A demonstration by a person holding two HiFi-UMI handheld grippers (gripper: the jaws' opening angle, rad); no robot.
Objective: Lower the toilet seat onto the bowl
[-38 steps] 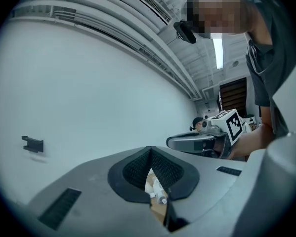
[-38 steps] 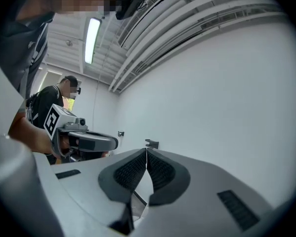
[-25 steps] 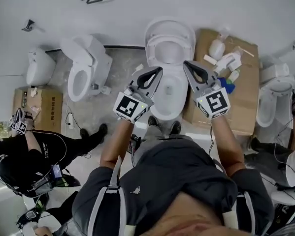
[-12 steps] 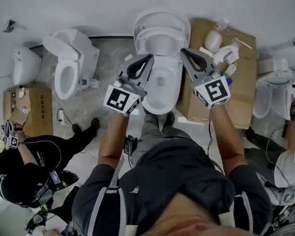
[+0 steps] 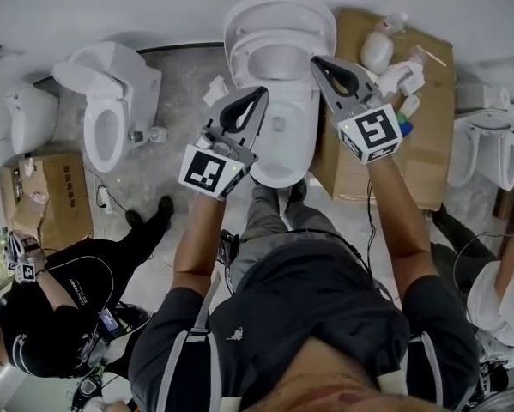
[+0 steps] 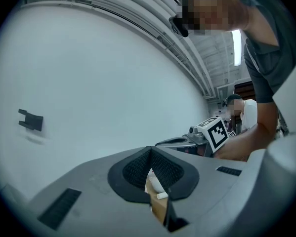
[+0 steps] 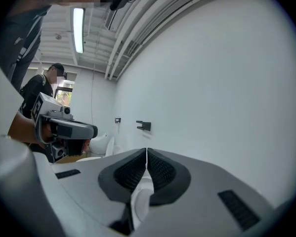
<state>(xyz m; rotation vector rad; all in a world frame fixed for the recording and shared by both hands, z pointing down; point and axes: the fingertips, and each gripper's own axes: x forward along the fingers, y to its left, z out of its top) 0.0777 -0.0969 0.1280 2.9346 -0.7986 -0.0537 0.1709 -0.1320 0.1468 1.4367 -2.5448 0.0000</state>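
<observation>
Head view: white plastic toilet seat [image 5: 274,37] stands raised behind white ceramic bowl [image 5: 282,157]. Left tongs [image 5: 261,93] and right tongs [image 5: 317,61] pinched closed, empty, over the bowl.

toilet bowl [image 5: 284,154] — glossy smooth ceramic | box [image 5: 432,136] — matt cardboard

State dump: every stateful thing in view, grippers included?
left gripper: shut, empty, clear of the toilet.
right gripper: shut, empty.
toilet seat: raised, not on the bowl.
bowl: uncovered.
spray bottle: lying on its side on the cardboard.
</observation>
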